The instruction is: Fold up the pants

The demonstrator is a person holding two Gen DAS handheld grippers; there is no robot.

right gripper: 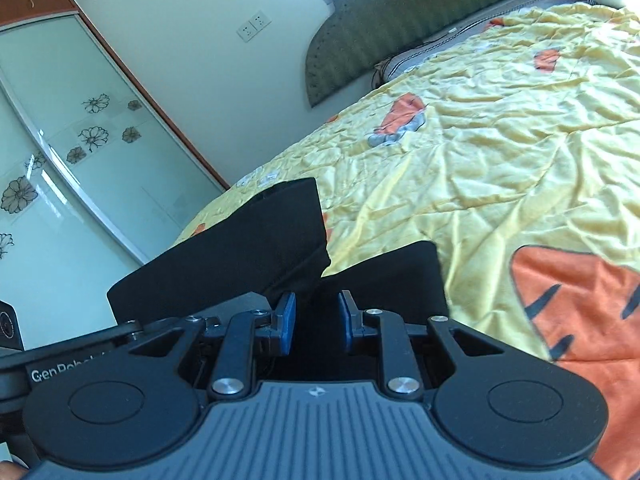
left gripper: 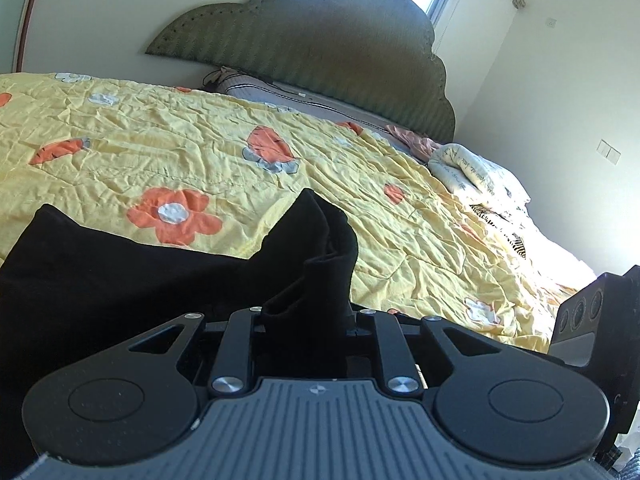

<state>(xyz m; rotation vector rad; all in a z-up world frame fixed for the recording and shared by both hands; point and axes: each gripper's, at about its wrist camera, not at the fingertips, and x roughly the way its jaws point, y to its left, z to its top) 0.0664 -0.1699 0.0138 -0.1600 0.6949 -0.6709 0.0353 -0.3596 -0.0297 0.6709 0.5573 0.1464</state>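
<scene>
Holding a bunched wad of the black soft-fabric pants [left gripper: 120,280] in my left gripper [left gripper: 306,312], I cannot see its pads at all, because dark cloth fills the gap between the jaws and stands up in a peak above them; the jaws look pinched in on it. My right gripper [right gripper: 316,320] sits with its blue pads [right gripper: 286,322] parted by a narrow gap, black fabric lying in and beyond that gap, and I cannot tell whether the pads actually press on it.

The pants lie on the yellow crumpled bedspread with orange flowers [left gripper: 280,152], at its near edge, far from the green scalloped padded headboard [left gripper: 320,48]. In the right wrist view one panel stands up as a stiff raised flap nearer the headboard, with a flatter panel beside it.

My worry is the right side: if those pads are only resting around the cloth, any lift would leave that corner behind and the fold would skew. On the left I judge I have several layers at once, so pulling could drag the whole garment across the slippery bedspread, or off its near edge, instead of laying one layer over
</scene>
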